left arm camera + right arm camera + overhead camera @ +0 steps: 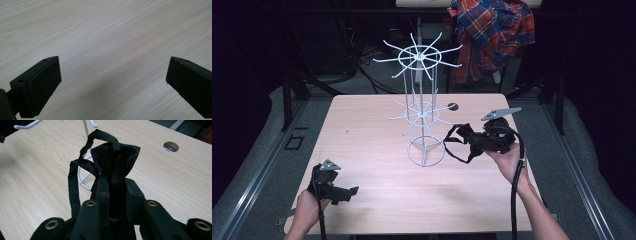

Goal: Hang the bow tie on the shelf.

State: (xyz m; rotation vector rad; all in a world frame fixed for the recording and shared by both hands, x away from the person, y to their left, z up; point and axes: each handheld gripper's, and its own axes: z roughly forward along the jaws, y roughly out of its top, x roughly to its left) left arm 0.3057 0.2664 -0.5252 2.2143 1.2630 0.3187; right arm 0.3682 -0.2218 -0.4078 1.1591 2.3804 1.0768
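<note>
Light wooden table across the middle of the high view, dark surroundings on every side. White wire rack upright at centre frame: ring base on the table, thin central post, two tiers of spoke-like hooks, upper tier above the table's far edge in the picture. Small round hole in the table just right of the rack's lower tier. Plaid shirt hanging at upper right, behind the table.

Left gripper at lower left of the high view, held in the left hand, low over the table near its near edge. In the left gripper view, jaws spread wide apart, one at the lower left corner and one at the lower right, nothing between them but bare wood grain.

Right gripper at centre right of the high view, held in the right hand, just right of the rack's base and raised off the table. Jaws closed tight on a black cloth bag, straps drooping in loops toward the rack's base. In the right gripper view, bag bunched and pinched between the two jaws, rising up at centre frame, one strap hanging down at left, the rack's ring base partly hidden behind it, the hole at upper right.
</note>
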